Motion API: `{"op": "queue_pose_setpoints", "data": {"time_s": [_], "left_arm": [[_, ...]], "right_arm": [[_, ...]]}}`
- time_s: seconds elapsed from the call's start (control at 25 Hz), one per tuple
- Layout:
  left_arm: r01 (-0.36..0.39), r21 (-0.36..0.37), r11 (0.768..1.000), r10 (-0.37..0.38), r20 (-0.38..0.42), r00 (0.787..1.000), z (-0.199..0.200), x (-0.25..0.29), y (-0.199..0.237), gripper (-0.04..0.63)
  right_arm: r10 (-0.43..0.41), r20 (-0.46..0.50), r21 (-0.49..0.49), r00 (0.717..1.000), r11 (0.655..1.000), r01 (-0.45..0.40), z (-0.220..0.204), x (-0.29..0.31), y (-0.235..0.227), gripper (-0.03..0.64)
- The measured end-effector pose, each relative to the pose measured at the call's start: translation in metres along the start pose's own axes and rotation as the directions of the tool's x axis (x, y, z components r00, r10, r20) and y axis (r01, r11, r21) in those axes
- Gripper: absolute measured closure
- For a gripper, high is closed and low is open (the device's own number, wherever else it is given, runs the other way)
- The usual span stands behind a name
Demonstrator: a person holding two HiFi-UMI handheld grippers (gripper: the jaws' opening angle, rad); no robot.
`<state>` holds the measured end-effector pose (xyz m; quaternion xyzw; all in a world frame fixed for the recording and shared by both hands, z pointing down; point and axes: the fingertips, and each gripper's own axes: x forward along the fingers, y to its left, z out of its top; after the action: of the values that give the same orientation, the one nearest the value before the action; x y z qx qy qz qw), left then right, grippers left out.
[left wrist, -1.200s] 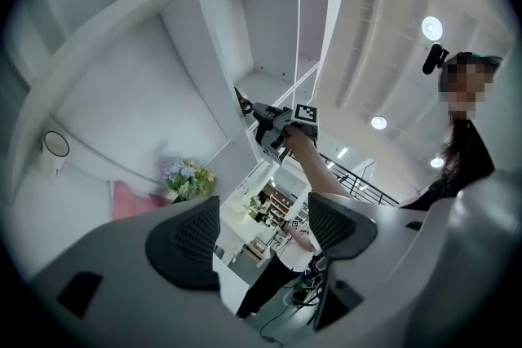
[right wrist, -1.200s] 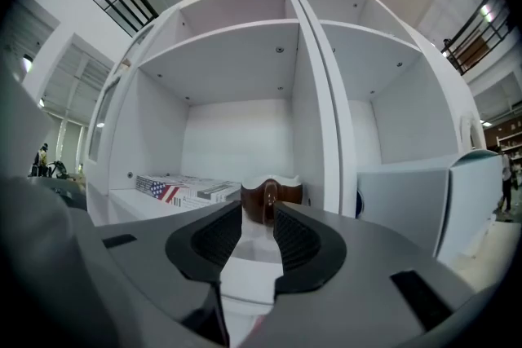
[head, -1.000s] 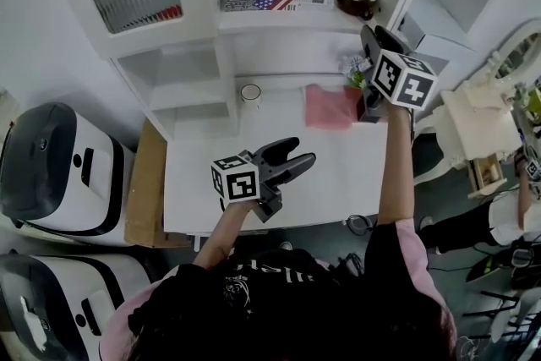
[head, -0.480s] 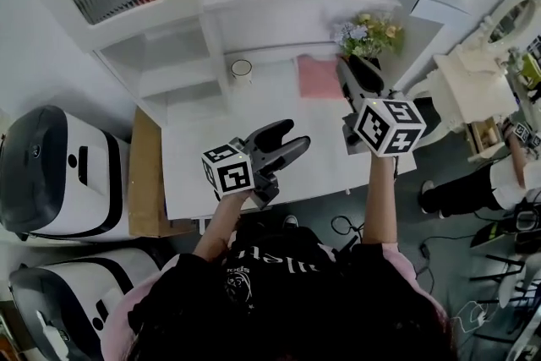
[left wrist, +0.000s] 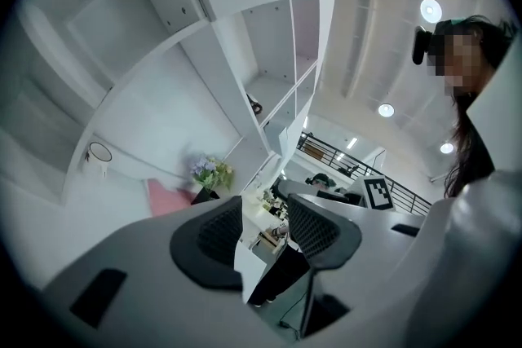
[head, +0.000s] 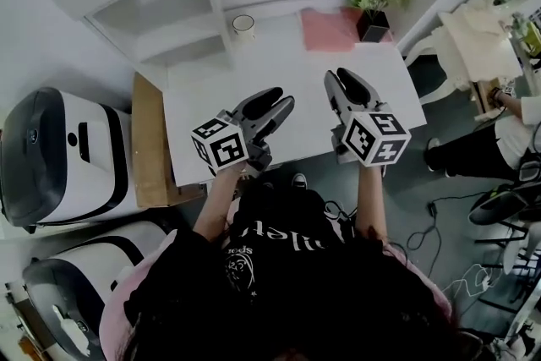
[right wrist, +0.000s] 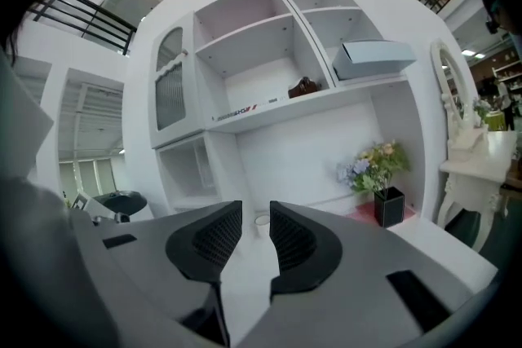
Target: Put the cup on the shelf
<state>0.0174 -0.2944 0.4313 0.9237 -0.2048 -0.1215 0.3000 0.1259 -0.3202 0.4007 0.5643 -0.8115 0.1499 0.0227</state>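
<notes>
A small white cup (head: 243,25) stands on the white table (head: 296,72) at its far left, just in front of the white shelf unit (head: 169,8). Both grippers hover over the table's near edge, well short of the cup. My left gripper (head: 277,101) has just been closing its jaws; a gap remains and nothing is between them. In the left gripper view the cup (left wrist: 99,152) shows far off to the left of the gripper (left wrist: 263,208). My right gripper (head: 340,80) holds nothing, its jaws a narrow gap apart. The right gripper (right wrist: 256,208) points at the cup (right wrist: 262,222), which shows far off between the jaws.
A pink cloth (head: 334,28) and a black pot of flowers (head: 372,0) sit at the table's far right. White machines (head: 59,156) and a brown board (head: 148,139) stand left of the table. A white dresser (head: 473,34) and a seated person (head: 499,139) are to the right.
The right gripper has come down from the shelf area to the table's near edge. The left gripper has drawn back a little and its jaws have narrowed. The head view has shifted.
</notes>
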Motion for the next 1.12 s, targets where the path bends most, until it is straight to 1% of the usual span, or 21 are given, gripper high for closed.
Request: {"op": "queue_pose_setpoints", "data": {"time_s": [0.2, 0.4, 0.56, 0.76, 0.92, 1.12], "left_arm": [[-0.001, -0.002, 1.000, 0.001, -0.030, 1.000, -0.012, -0.030, 0.001, 0.446], [0.005, 0.010, 1.000, -0.004, -0.076, 0.997, -0.025, -0.053, 0.000, 0.476], [0.012, 0.025, 1.000, -0.009, -0.099, 0.995, -0.029, -0.066, -0.004, 0.485], [0.012, 0.060, 0.998, -0.005, -0.113, 0.994, -0.029, -0.078, -0.006, 0.489], [0.008, 0.076, 0.997, 0.001, -0.108, 0.994, -0.028, -0.086, -0.005, 0.489], [0.007, 0.079, 0.997, 0.001, -0.099, 0.995, -0.026, -0.090, -0.004, 0.489]], "right_arm": [[0.012, -0.047, 0.032, 0.999, 0.999, -0.011, -0.046, -0.013, 0.040, 0.497], [0.016, -0.073, 0.059, 0.997, 0.998, -0.012, -0.077, -0.024, 0.074, 0.497], [0.010, -0.065, 0.059, 0.998, 0.998, -0.007, -0.087, -0.032, 0.094, 0.508], [0.018, -0.072, 0.033, 0.997, 0.999, -0.015, -0.096, -0.036, 0.110, 0.532], [0.041, -0.089, 0.004, 0.995, 0.999, -0.041, -0.101, -0.034, 0.121, 0.546], [0.073, -0.106, -0.030, 0.992, 0.997, -0.077, -0.103, -0.029, 0.132, 0.552]]}}
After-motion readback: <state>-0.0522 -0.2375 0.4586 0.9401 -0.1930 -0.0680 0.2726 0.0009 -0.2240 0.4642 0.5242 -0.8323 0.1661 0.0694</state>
